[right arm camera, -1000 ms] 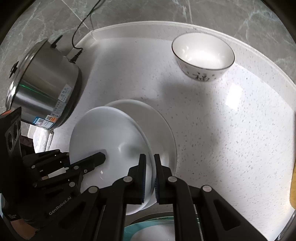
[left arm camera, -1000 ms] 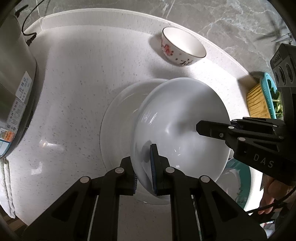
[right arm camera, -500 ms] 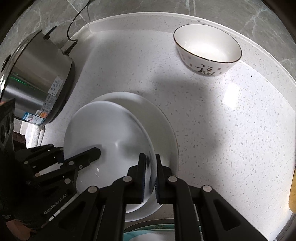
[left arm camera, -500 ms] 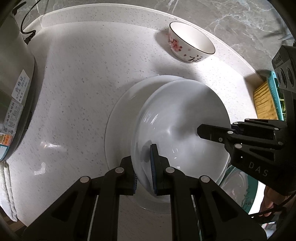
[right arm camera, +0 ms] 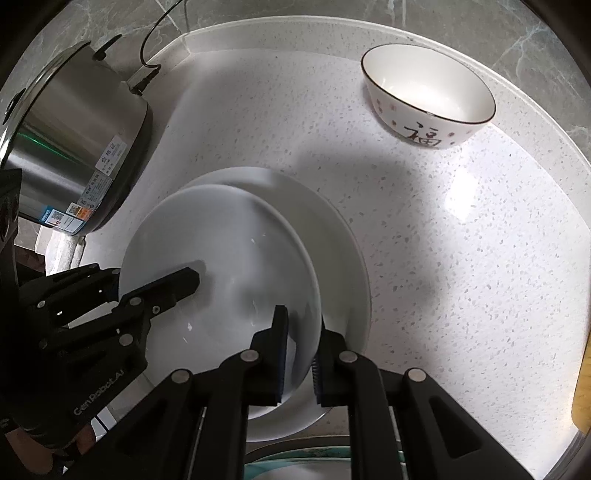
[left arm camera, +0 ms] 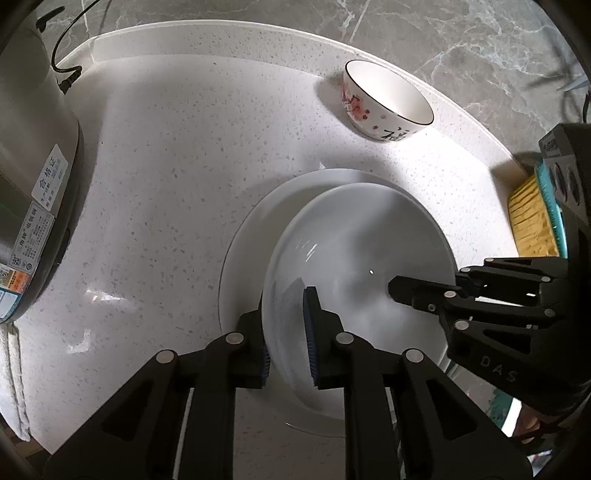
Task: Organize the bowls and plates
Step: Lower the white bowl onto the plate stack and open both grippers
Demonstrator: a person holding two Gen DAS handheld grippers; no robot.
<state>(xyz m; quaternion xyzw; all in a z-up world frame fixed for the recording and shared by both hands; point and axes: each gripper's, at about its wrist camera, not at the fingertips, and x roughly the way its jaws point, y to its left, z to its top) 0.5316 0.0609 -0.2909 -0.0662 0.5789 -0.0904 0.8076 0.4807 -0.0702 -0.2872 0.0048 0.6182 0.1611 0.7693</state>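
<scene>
Left wrist view: one white deep plate (left arm camera: 369, 266), glossy and plain, held over a second, wider white plate (left arm camera: 251, 236) that lies flat on the speckled white countertop (left arm camera: 177, 155); whether the two plates touch cannot be told. Left gripper (left arm camera: 286, 332), black with blue-padded fingers (left arm camera: 308, 325), jaws pinching the near rim of the deep plate, one finger inside the dish and one outside. Right gripper (left arm camera: 399, 290), black, entering from the right of the deep plate with a finger lying over its inner surface. Right wrist view: the same deep plate (right arm camera: 221, 258) gripped at its right rim by the right gripper (right arm camera: 299, 347), jaws closed on the rim with one pad on each face; the left gripper (right arm camera: 184, 280) reaches in from the left of the plate. Beyond the deep plate, near the countertop's raised back edge, one white bowl (right arm camera: 428, 96) with dark rim, red blossom print and a black character, upright and well apart from the plates. Left of the plates, one stainless steel electric cooker (right arm camera: 74, 147) with labels and a plugged-in black cord (right arm camera: 147, 74). Right of the plates in the left wrist view, a teal-edged yellow board (left arm camera: 532, 221) at the counter's end. Behind the counter, a grey marbled wall (left arm camera: 443, 33).
</scene>
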